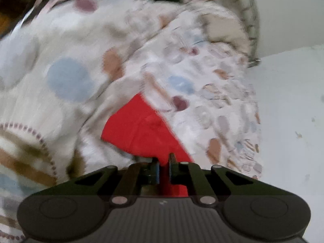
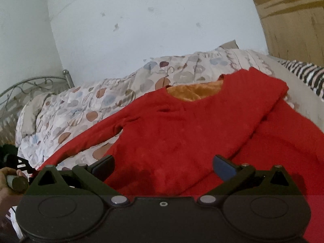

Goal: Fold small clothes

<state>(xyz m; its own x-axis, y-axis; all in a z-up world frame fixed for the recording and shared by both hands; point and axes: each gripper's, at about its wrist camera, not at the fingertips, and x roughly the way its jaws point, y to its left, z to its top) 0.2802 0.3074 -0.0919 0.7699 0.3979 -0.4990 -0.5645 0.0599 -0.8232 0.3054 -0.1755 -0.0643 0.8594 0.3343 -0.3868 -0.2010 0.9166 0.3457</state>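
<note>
A red long-sleeved top (image 2: 172,131) with an orange lining (image 2: 194,91) at the neck lies spread on a patterned bedspread (image 2: 81,109). Its right-hand sleeve (image 2: 263,111) is folded across the body. The other sleeve runs down to the left. My right gripper (image 2: 163,162) hovers open just above the top's lower body, with nothing between its fingers. In the left wrist view, my left gripper (image 1: 164,164) is shut on an edge of the red top (image 1: 141,129), with red cloth pinched between the pads. That view is blurred.
A white dotted blanket (image 1: 66,81) lies bunched left of the red cloth. A metal bed frame (image 2: 30,85) stands at the far left by the white wall (image 2: 141,30). A brown cabinet (image 2: 293,20) and striped cloth (image 2: 303,75) are at the right. A person's hand (image 2: 8,182) shows lower left.
</note>
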